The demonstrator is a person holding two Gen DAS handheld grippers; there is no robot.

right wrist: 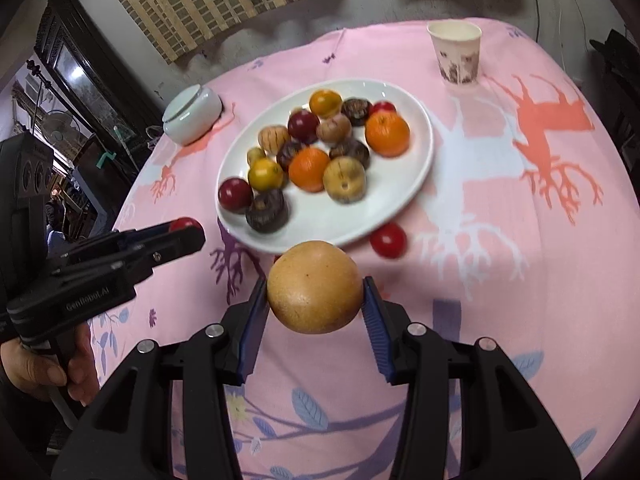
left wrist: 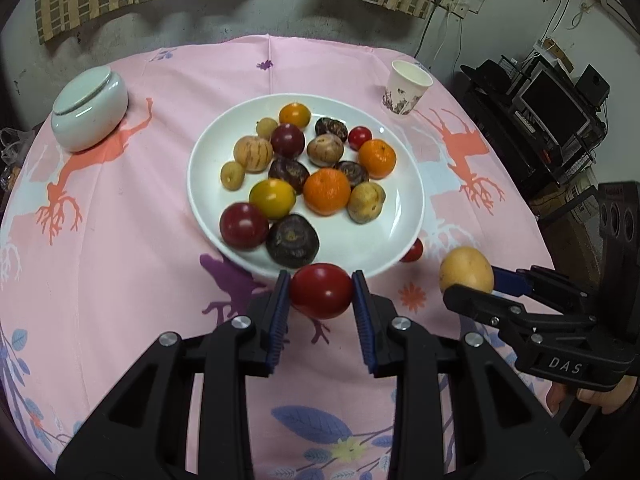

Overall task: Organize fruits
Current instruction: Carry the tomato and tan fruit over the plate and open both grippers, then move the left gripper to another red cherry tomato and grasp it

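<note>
A white plate [left wrist: 404, 184] [right wrist: 400, 184] in the middle of the table holds several fruits: oranges, dark red plums, brown and purple-black ones. My left gripper [left wrist: 322, 292] is shut on a red tomato [left wrist: 322, 296], held above the cloth just before the plate's near rim. My right gripper [right wrist: 316, 300] is shut on a round yellow-tan fruit [right wrist: 315, 292], also lifted in front of the plate. In the left wrist view that tan fruit [left wrist: 466, 276] shows at the right. A small red tomato [right wrist: 388, 240] [left wrist: 413, 250] lies on the cloth by the plate's near right rim.
The pink tablecloth [left wrist: 120, 240] with deer prints covers a round table. A pale lidded jar [left wrist: 90, 108] [right wrist: 192, 114] stands at the back left, a paper cup [left wrist: 406, 86] [right wrist: 456, 54] at the back right. Dark shelves with electronics [left wrist: 552, 120] stand beyond the table's right edge.
</note>
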